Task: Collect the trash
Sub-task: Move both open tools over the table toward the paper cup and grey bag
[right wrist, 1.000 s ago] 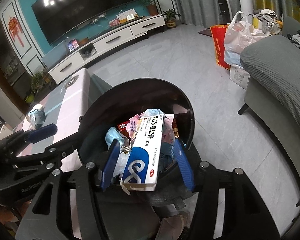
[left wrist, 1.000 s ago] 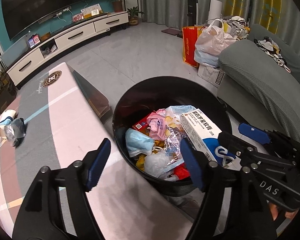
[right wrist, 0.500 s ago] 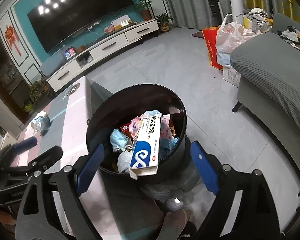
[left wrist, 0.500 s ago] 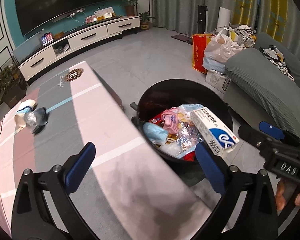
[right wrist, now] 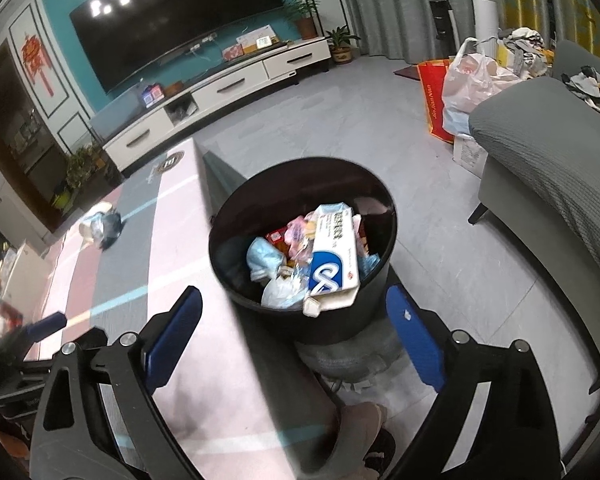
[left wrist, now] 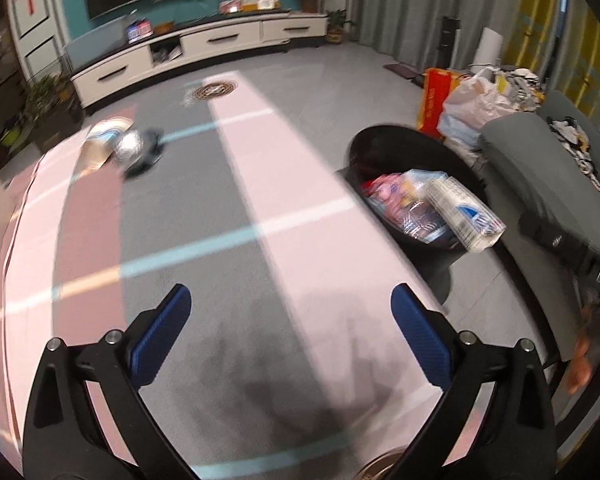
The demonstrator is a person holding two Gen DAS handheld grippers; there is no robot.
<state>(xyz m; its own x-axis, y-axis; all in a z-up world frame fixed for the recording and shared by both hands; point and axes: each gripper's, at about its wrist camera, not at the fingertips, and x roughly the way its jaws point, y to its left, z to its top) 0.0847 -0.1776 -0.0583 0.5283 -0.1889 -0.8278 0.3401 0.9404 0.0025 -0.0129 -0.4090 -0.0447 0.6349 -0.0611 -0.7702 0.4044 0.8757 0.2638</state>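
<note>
While the box lay on top of the heap in the bin, its near end poking over the rim, your next job was the rest of the trash: the cup and the crumpled wrapper beside it, on the tabletop well away from the bin, toward its far left corner. To do that step well, you needed to carry the left gripper across the tabletop to that little pile, line one piece up between the fingers, and close only once it sat squarely there; the wrapper looked soft and would likely crush, so a light squeeze seemed enough. Taking the two pieces one at a time looked safer than scooping both.

Your left gripper stood wide apart over bare tabletop beside the bin, holding and touching nothing. Your right gripper had just been opening and stood spread, nothing between its fingers, hovering above the bin's near rim and clear of the box.
</note>
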